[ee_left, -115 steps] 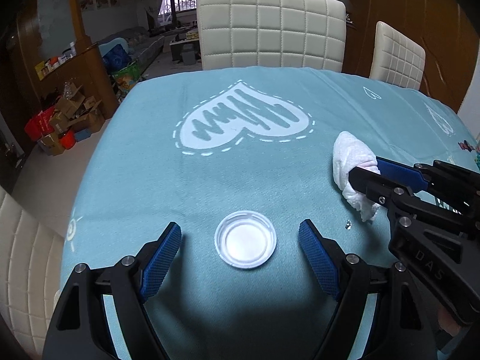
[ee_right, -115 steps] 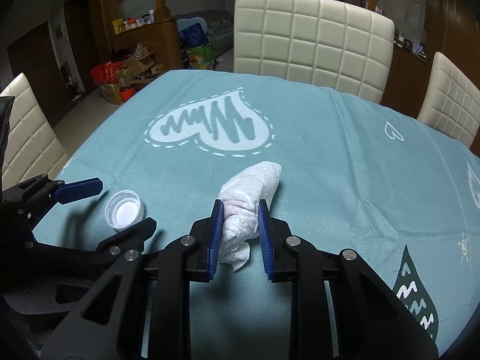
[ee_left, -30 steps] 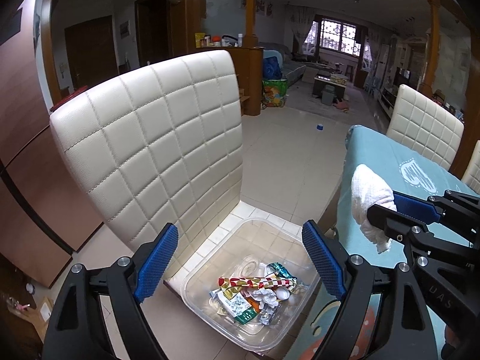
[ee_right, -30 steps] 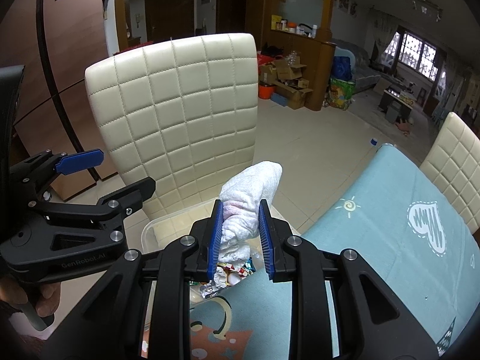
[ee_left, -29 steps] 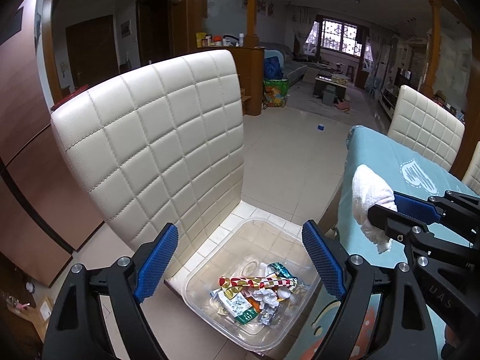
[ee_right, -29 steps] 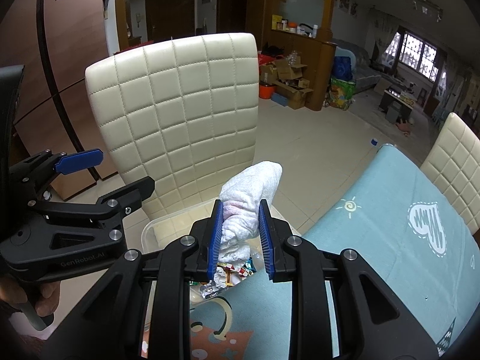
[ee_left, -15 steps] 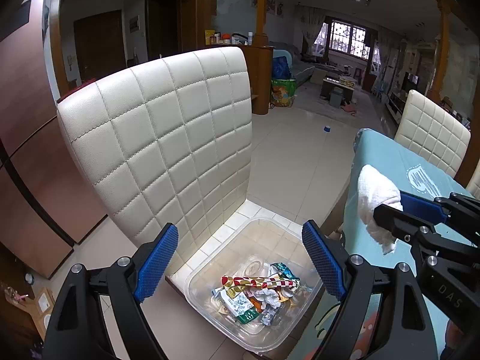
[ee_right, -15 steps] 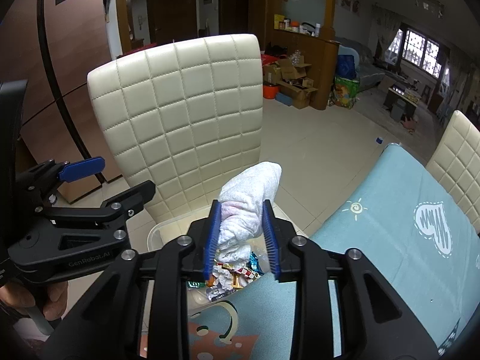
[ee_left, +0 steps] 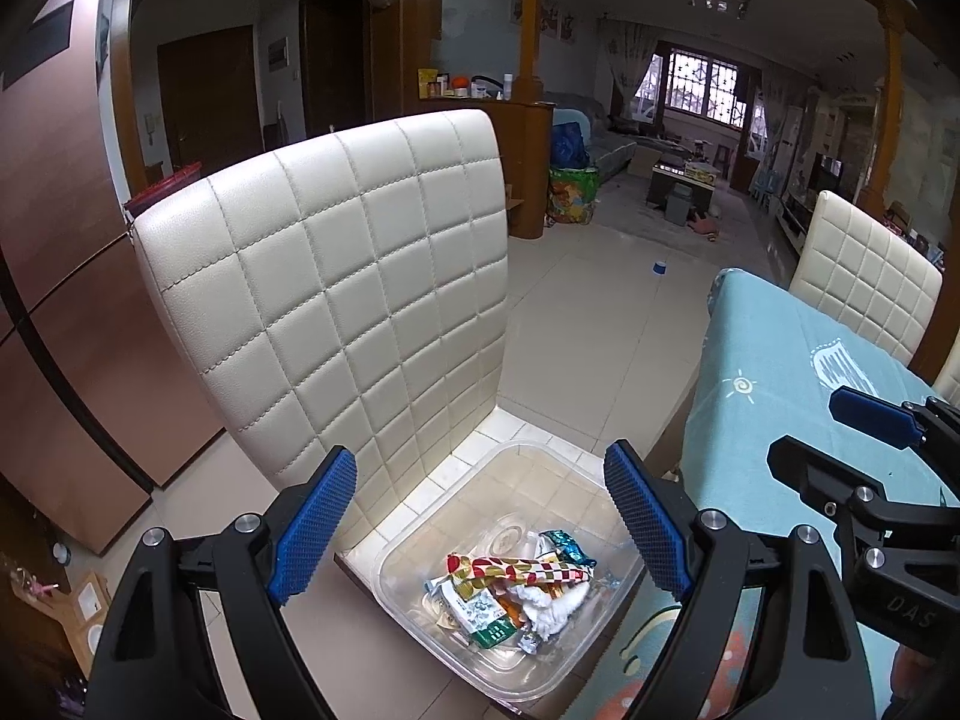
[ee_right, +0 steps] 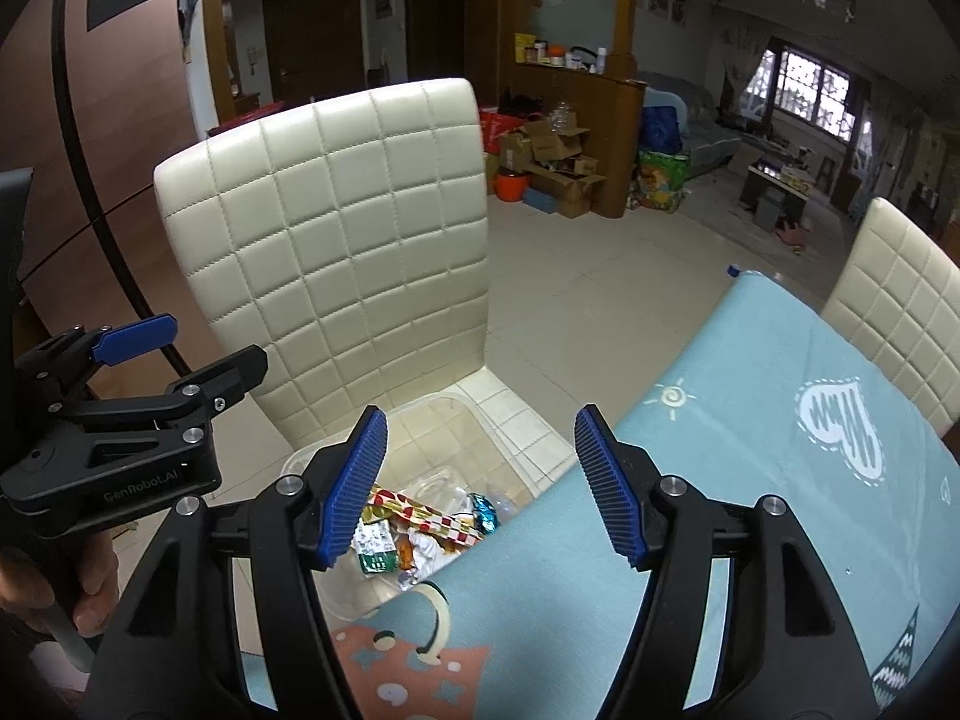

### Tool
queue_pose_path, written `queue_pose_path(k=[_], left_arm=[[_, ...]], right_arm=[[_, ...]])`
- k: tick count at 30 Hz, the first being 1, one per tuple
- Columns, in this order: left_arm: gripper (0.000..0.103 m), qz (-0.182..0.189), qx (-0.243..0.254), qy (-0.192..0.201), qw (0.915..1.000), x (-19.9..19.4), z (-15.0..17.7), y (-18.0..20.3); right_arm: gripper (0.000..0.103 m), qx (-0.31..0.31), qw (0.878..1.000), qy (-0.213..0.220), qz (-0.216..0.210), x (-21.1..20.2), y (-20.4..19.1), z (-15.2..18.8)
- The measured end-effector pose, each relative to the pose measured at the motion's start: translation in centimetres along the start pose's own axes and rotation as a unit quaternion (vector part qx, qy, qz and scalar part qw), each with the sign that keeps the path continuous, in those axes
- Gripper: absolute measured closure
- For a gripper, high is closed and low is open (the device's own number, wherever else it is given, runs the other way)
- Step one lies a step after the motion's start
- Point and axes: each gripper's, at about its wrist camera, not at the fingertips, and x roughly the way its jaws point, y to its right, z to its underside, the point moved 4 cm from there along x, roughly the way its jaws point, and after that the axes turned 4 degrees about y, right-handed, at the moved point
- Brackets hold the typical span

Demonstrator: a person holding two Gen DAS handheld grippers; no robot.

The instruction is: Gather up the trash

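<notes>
Trash (ee_left: 516, 591) lies heaped in the clear plastic bin (ee_left: 420, 546) on the seat of the cream quilted chair (ee_left: 336, 300): a red-and-white checked wrapper (ee_left: 528, 571) with its long axis running roughly 9 to 3 o'clock in my left wrist view, a green-and-white packet (ee_left: 480, 615) at its 7 o'clock, and a crumpled white tissue (ee_left: 555, 603) at its 5 o'clock, touching both.

My left gripper (ee_left: 480, 534) is spread wide with nothing between its blue pads, and the heap sits just past the pads, slightly toward 5 o'clock from their midpoint. My right gripper (ee_right: 483, 480) is likewise wide apart and empty; in its own view the bin (ee_right: 444, 414) and the wrapper (ee_right: 420, 516) show at 7 o'clock from the gap, half hidden behind my left-side finger (ee_right: 354, 480).

Both hands hover above the bin, so I judge this drop finished. What counts for my next move is that the teal tablecloth (ee_right: 750, 450), where any further litter would lie, spreads out at 3 to 5 o'clock of my right gripper and at 3 o'clock of the left. My right gripper already overhangs its edge, so it is the nearer of the two. No loose litter shows on the stretch of cloth visible here.
</notes>
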Motion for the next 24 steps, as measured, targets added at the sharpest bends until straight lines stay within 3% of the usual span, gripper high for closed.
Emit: queue_pose_path(k=[4,9,13,19,24], left_arm=[[0.02,0.011,0.004,-0.001,0.9999,-0.4,0.1,1.2],[0.02,0.022,0.011,0.01,0.9997,-1.2,0.1,3.3],[0.02,0.036,0.015,0.026,0.9989,-2.1,-0.2,5.0],[0.02,0.083,0.014,0.055,0.995,-4.1,-1.5,8.2],[0.02,0.109,0.04,0.084,0.9897,-6.3,-2.6,11.4]], right_arm=[[0.025,0.013,1.0,0.001,0.018,-1.0,1.2,0.5],[0.022,0.037,0.998,0.002,0.043,-2.8,3.4,1.4],[0.013,0.057,0.996,0.009,0.075,-4.5,5.3,2.1],[0.005,0.091,0.983,0.038,0.154,-8.5,8.8,2.2],[0.004,0.125,0.969,0.057,0.204,-12.1,11.6,2.6]])
